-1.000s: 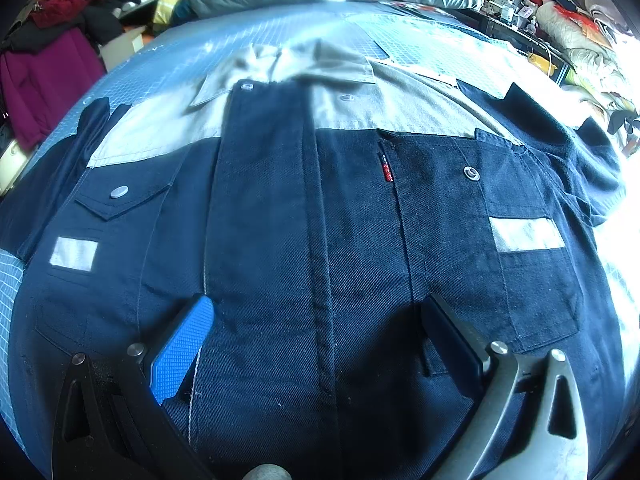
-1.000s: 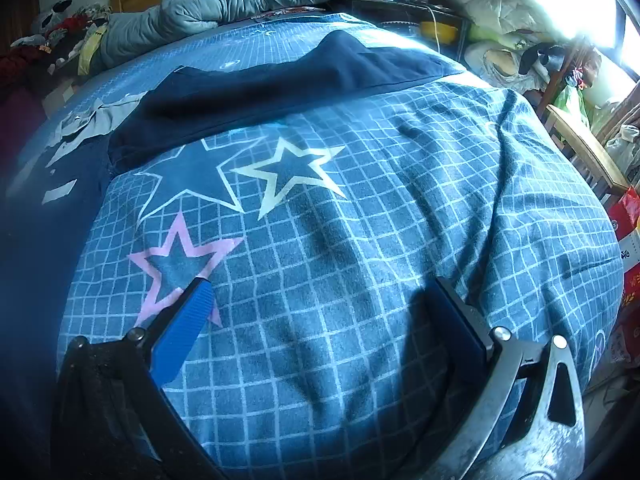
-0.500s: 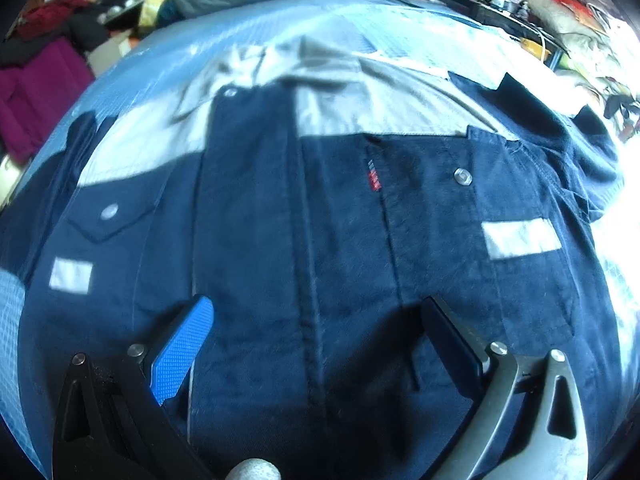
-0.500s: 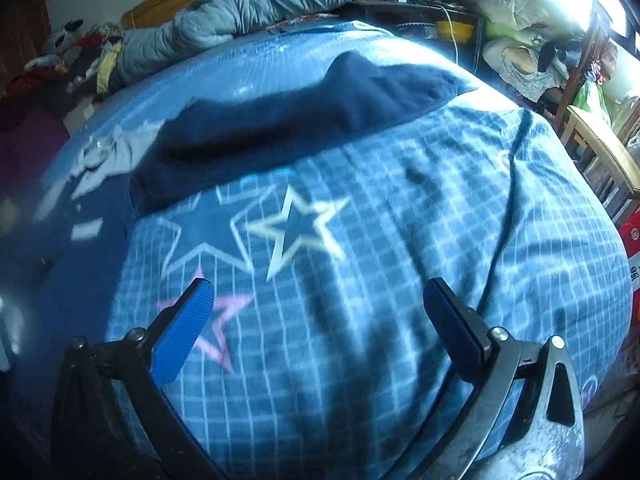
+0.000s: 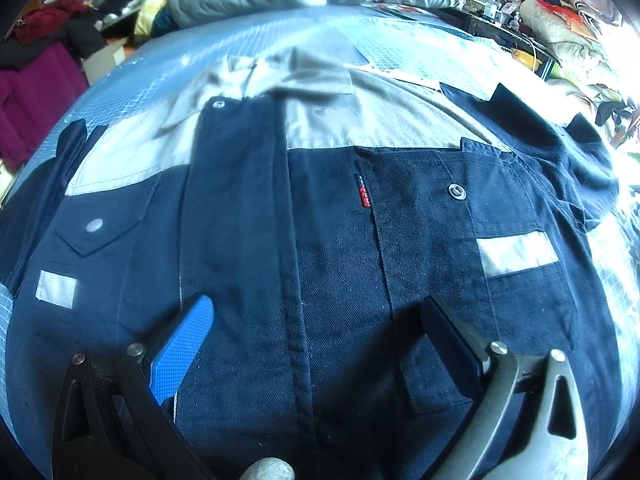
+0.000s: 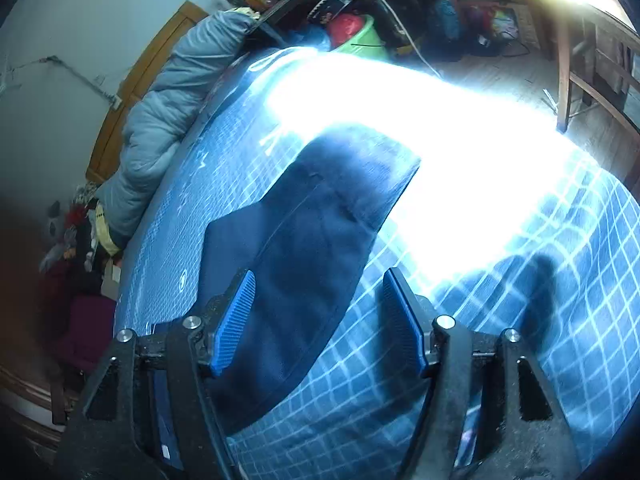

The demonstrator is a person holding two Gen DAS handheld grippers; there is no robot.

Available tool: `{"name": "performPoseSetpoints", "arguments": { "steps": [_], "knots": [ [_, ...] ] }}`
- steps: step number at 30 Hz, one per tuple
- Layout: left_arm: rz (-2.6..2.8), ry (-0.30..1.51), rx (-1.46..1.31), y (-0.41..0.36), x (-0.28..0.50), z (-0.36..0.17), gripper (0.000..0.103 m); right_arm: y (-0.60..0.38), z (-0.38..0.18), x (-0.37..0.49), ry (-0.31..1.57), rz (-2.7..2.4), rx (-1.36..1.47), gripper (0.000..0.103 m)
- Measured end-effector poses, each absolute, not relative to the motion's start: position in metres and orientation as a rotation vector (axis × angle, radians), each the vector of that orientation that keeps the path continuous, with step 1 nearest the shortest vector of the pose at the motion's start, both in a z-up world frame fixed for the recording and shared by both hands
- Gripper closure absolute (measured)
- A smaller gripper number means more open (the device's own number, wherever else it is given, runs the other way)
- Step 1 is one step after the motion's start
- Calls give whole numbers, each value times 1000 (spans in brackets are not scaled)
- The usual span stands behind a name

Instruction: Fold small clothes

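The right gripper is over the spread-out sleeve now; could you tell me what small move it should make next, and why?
Probably lower the right gripper and close on the navy sleeve. Its fingers are open, with the sleeve's edge lying flat between them on the checked bedspread, not yet gripped. The jacket lies face up and unfolded, so folding the sleeve in looks like the first step.

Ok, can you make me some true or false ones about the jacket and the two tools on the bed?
1. The jacket lies front side up on the bed cover. True.
2. The left tool is squeezing the jacket. False: its fingers are spread open, holding nothing.
3. The jacket's collar is grey. True.
4. The right tool points at the collar. False: it points along a dark blue sleeve.
5. The bed cover has a checked pattern. True.
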State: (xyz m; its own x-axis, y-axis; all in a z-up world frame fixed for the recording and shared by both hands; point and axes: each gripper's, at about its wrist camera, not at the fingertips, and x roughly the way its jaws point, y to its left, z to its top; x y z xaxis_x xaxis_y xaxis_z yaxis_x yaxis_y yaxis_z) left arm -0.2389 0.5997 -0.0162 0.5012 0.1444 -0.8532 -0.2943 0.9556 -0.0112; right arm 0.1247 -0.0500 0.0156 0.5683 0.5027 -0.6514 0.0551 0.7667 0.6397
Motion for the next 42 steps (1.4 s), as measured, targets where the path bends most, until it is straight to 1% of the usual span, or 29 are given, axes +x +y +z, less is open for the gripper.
{"name": "performPoseSetpoints", "arguments": {
  "steps": [4, 5, 6, 7, 8, 9, 10, 11, 12, 13, 15, 19, 22, 24, 25, 26, 27, 29, 30, 32, 35, 36, 37, 40, 42],
  "knots": [
    [266, 1013, -164, 600, -239, -16, 0, -62, 3, 140, 933, 271, 723, 37],
    [266, 1013, -164, 599, -239, -16, 0, -59, 5, 144, 925, 274, 708, 36],
    [266, 1013, -163, 600, -239, -16, 0, -56, 7, 148, 921, 282, 691, 32],
    [266, 1013, -163, 600, -239, -16, 0, -50, 8, 151, 919, 288, 672, 30],
    [265, 1011, -165, 600, -240, -16, 0, -46, 11, 154, 919, 291, 648, 30],
    [264, 1007, -167, 600, -240, -15, 0, -42, 12, 156, 923, 292, 626, 35],
    [260, 1002, -172, 601, -240, -15, 0, -37, 12, 157, 923, 303, 623, 69],
    [253, 997, -183, 602, -241, -13, 0, -34, 16, 154, 921, 325, 644, 92],
    [248, 987, -203, 605, -243, -11, 0, -27, 26, 148, 892, 350, 656, 92],
    [250, 970, -223, 607, -246, -7, 3, -15, 45, 137, 848, 386, 633, 92],
    [271, 921, -230, 614, -253, 9, 3, 28, 89, 112, 784, 507, 568, 92],
    [336, 790, -268, 644, -277, 54, 2, 154, 170, 48, 688, 827, 497, 92],
    [402, 683, -327, 680, -308, 94, 1, 263, 205, 0, 666, 1035, 475, 92],
    [437, 624, -357, 701, -329, 116, 0, 339, 213, -31, 679, 1147, 446, 92],
    [449, 608, -364, 711, -338, 124, 0, 376, 211, -45, 698, 1192, 436, 88],
    [462, 603, -363, 720, -344, 129, 0, 413, 204, -58, 732, 1237, 424, 85],
    [475, 605, -361, 728, -350, 131, 0, 447, 193, -70, 777, 1265, 391, 79],
    [490, 626, -356, 742, -357, 129, 0, 499, 173, -95, 872, 1285, 313, 78],
    [490, 646, -365, 750, -359, 125, 0, 510, 166, -109, 907, 1280, 293, 78],
    [475, 692, -405, 764, -361, 111, 0, 506, 164, -129, 909, 1301, 302, 76],
    [426, 748, -467, 779, -359, 85, 0, 467, 164, -156, 878, 1276, 253, 63],
    [407, 769, -492, 781, -357, 75, 0, 448, 159, -163, 878, 1241, 229, 57],
    [387, 788, -516, 782, -353, 66, 0, 424, 149, -165, 890, 1202, 217, 56],
    [316, 821, -584, 783, -336, 40, 0, 368, 125, -170, 951, 1065, 218, 55],
    [280, 832, -620, 782, -320, 27, 2, 344, 106, -164, 990, 989, 231, 55]
  ]
}}
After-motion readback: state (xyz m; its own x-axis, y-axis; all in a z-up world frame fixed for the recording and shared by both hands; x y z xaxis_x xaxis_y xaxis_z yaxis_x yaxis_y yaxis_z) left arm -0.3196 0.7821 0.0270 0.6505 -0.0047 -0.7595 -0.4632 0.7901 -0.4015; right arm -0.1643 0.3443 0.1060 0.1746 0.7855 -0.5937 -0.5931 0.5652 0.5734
